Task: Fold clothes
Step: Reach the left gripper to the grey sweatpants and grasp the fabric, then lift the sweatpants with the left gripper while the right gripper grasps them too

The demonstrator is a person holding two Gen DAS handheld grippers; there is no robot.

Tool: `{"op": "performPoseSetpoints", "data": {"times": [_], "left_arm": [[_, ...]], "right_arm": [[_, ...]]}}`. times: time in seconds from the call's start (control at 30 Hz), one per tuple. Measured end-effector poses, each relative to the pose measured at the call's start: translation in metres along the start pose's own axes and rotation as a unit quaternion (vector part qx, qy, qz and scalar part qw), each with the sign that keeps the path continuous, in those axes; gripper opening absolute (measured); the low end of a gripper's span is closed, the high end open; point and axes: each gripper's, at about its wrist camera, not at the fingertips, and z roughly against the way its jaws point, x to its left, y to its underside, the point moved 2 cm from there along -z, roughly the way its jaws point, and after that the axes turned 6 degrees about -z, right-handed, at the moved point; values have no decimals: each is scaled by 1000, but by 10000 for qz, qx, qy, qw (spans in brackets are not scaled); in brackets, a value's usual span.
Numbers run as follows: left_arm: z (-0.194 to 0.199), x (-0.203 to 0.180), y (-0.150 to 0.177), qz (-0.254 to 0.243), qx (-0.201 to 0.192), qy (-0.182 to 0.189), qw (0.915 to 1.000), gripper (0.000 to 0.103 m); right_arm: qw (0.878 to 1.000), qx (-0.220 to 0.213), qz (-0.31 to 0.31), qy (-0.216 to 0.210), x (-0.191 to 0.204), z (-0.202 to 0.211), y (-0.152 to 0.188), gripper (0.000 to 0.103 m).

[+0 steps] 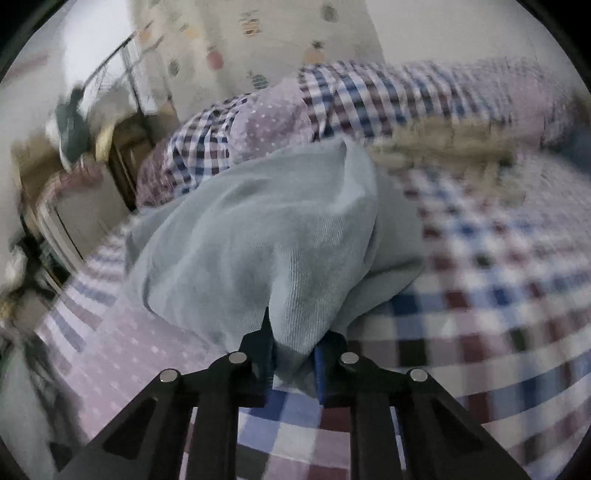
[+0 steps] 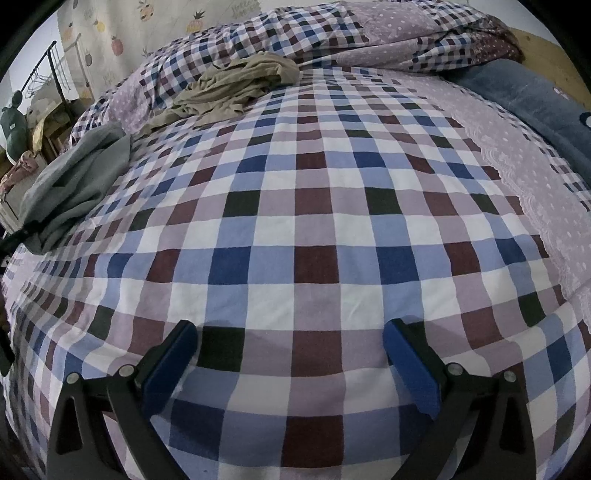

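**Grey-blue garment: one edge gripped, awaiting spread and fold**

Item: grey-blue garment (image 1: 266, 236), ribbed knit, bunched. Location: left side of the bed (image 2: 317, 229), on the checked sheet; in the right wrist view it lies as a crumpled heap (image 2: 74, 184) near the bed's left edge.

Left claw (image 1: 293, 354): closed on a pinched fold of the garment, cloth pressed between the blue pads. The fabric rises from the grip into a peak, so part of it appears lifted off the sheet. The left wrist view is blurred, which suggests motion.

Centre, far: a tan garment (image 2: 236, 88), crumpled, lying against the rolled checked quilt (image 2: 332, 33). Well apart from the grey-blue one.

Right claw (image 2: 291, 354): jaws spread wide, nothing between them, low over bare sheet in the middle of the bed.

Handling notes (judgement):
- The step in hand looks like drawing the garment out to lay it flat.
- A single grip point will leave it bunched; the right claw would do well to take a second edge or corner, well apart from the first.
- Pull the two grips apart evenly to tension the cloth before lowering.
- Lay it on the open middle of the bed, clear of the tan garment.
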Motion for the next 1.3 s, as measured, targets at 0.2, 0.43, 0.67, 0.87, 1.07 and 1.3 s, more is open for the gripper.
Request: {"op": "performPoseSetpoints", "data": {"times": [0.2, 0.43, 0.67, 0.87, 1.07, 1.3], "left_arm": [[51, 27, -12, 1001, -332, 681, 9921, 13], [126, 9, -6, 969, -817, 1425, 9816, 13], [184, -60, 42, 287, -651, 1951, 9782, 13], [160, -101, 89, -106, -11, 2034, 9790, 19], [171, -86, 88, 303, -486, 2179, 9743, 79], [180, -30, 86, 950, -785, 2148, 9689, 85]], "right_arm": [[9999, -37, -95, -128, -6, 8, 2, 103], [9991, -45, -261, -340, -13, 15, -1, 103], [9977, -55, -367, -575, -18, 24, -1, 103], [9980, -60, -175, -602, -9, 24, 1, 103], [9976, -110, 157, -668, 5, 30, 8, 103], [9957, -200, 350, -834, 23, 50, 23, 103]]}}
